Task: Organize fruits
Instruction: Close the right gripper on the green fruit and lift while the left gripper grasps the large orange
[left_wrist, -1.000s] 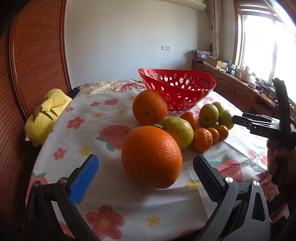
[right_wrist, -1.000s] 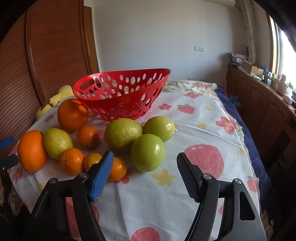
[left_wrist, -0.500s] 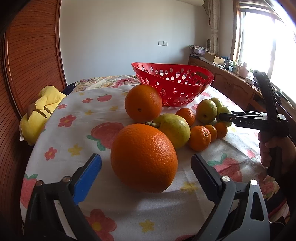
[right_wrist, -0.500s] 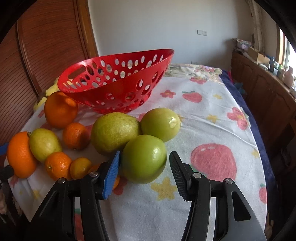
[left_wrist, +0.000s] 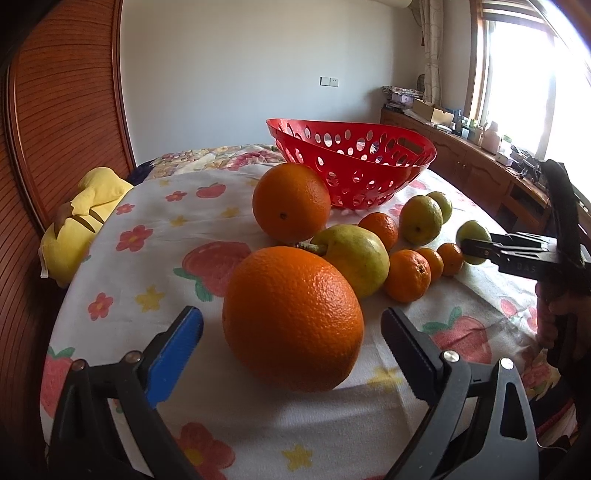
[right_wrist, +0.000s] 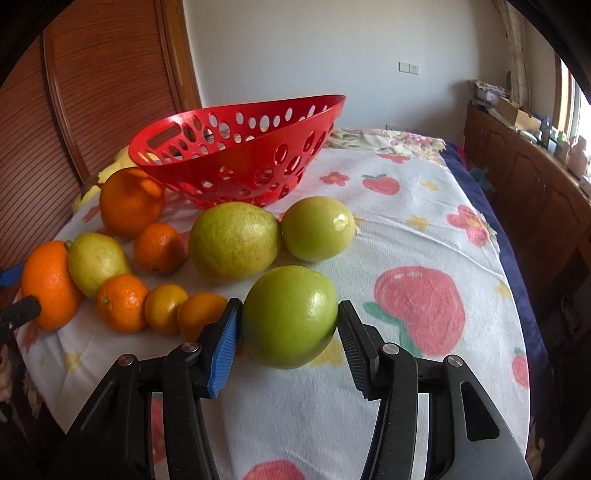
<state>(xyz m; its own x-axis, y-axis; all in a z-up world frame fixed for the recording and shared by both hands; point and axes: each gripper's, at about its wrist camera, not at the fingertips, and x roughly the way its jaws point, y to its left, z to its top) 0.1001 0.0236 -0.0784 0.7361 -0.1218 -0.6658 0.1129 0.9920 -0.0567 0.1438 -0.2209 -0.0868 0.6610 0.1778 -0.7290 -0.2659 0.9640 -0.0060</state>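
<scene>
Right wrist shows our right gripper (right_wrist: 290, 334) jaws pinching a green fruit (right_wrist: 290, 315); left gripper (left_wrist: 291, 334) jaws spread around an orange (left_wrist: 293, 319).

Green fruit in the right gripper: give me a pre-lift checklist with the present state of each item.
1. Right gripper shut on the green fruit: ok, both pads touch its sides.
2. Grip centred: ok, the pads sit at the fruit's widest part.
3. Neighbours apart from the green fruit: cannot tell, a small orange lies right beside the blue pad.
4. Red basket able to take it: ok, open side up; no fruit shows inside.
5. Left gripper out of the way: ok, open around a large orange at the far end of the row.
</scene>
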